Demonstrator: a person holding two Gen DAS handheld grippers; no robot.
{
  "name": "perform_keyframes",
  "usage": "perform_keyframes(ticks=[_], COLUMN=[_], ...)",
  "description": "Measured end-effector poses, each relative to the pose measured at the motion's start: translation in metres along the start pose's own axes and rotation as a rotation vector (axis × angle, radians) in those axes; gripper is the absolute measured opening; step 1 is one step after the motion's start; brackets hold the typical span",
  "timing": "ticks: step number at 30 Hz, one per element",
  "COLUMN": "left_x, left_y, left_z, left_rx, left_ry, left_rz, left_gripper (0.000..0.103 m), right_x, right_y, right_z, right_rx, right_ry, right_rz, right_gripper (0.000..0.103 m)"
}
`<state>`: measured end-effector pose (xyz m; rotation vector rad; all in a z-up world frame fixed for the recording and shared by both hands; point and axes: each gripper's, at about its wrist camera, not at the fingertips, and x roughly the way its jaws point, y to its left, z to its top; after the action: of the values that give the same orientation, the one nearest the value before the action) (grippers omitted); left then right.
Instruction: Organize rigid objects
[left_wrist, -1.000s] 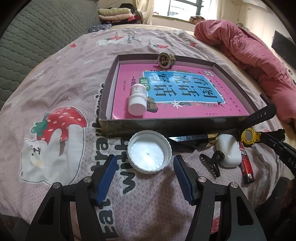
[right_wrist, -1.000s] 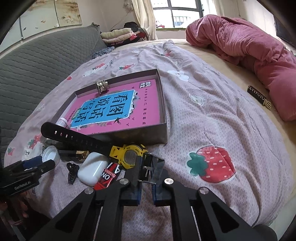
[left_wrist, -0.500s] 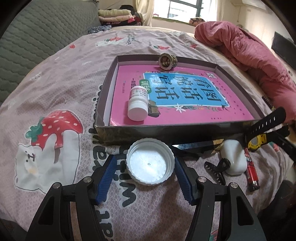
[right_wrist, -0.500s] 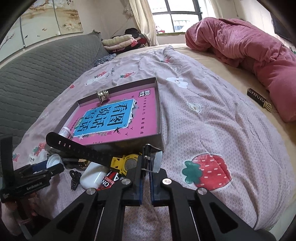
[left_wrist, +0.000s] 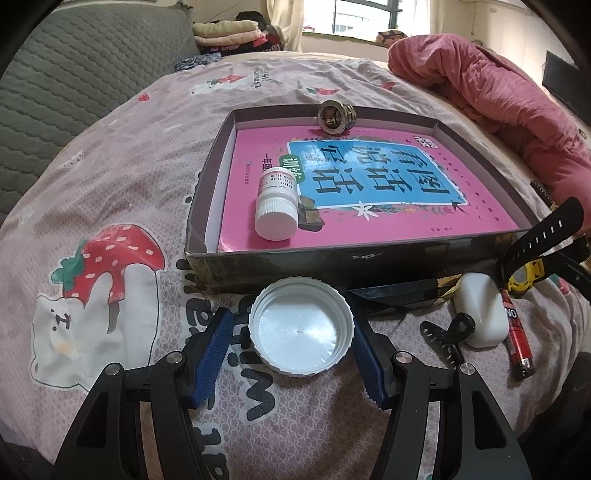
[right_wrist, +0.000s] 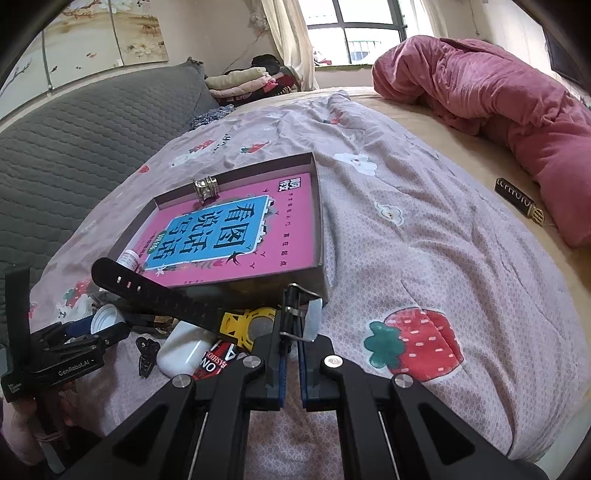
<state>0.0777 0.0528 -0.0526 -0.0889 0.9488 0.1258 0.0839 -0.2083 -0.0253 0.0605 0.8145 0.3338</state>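
- My left gripper (left_wrist: 291, 354) is spread around the white lid (left_wrist: 301, 325); the right pad looks to touch its rim.
- My right gripper (right_wrist: 291, 354) is clamped on the watch (right_wrist: 207, 306) strap.
- Beyond, the box (left_wrist: 332, 264) holds a pill bottle (left_wrist: 277, 210).

Bed covered by pinkish sheet (right_wrist: 424, 258) printed with strawberries, bears and dark lettering. Grey quilted headboard (right_wrist: 81, 122) runs along left side. Above it, wall panel (right_wrist: 99, 37) painted with blossoms. Pink duvet (right_wrist: 498, 96) bunched at far right of bed. Stack of folded clothes (right_wrist: 243, 83) sits at far end, below window (right_wrist: 362, 33). Pale curtain (right_wrist: 288, 40) hangs left of window. Daylight enters through glass; walls are light.
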Motion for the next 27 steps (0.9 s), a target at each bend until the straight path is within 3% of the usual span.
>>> perform_keyframes(ticks=[5,9,27], left_x=[0.000,-0.002,-0.021], left_y=[0.002,0.005,0.014], left_z=[0.000,0.000,0.000], left_rx=[0.001,-0.011,-0.065], left_ry=[0.000,-0.011,-0.047], left_rz=[-0.011,-0.024,-0.084], left_gripper=[0.065,0.051,0.051], right_x=[-0.001,-0.002,-0.015], right_y=[0.001,-0.002,0.008], right_z=[0.000,0.001,0.007], right_rx=[-0.013,-0.001,-0.054], right_ry=[-0.005,-0.008,-0.048], right_rz=[0.004,0.009,0.015], right_gripper=[0.005,0.005,0.003])
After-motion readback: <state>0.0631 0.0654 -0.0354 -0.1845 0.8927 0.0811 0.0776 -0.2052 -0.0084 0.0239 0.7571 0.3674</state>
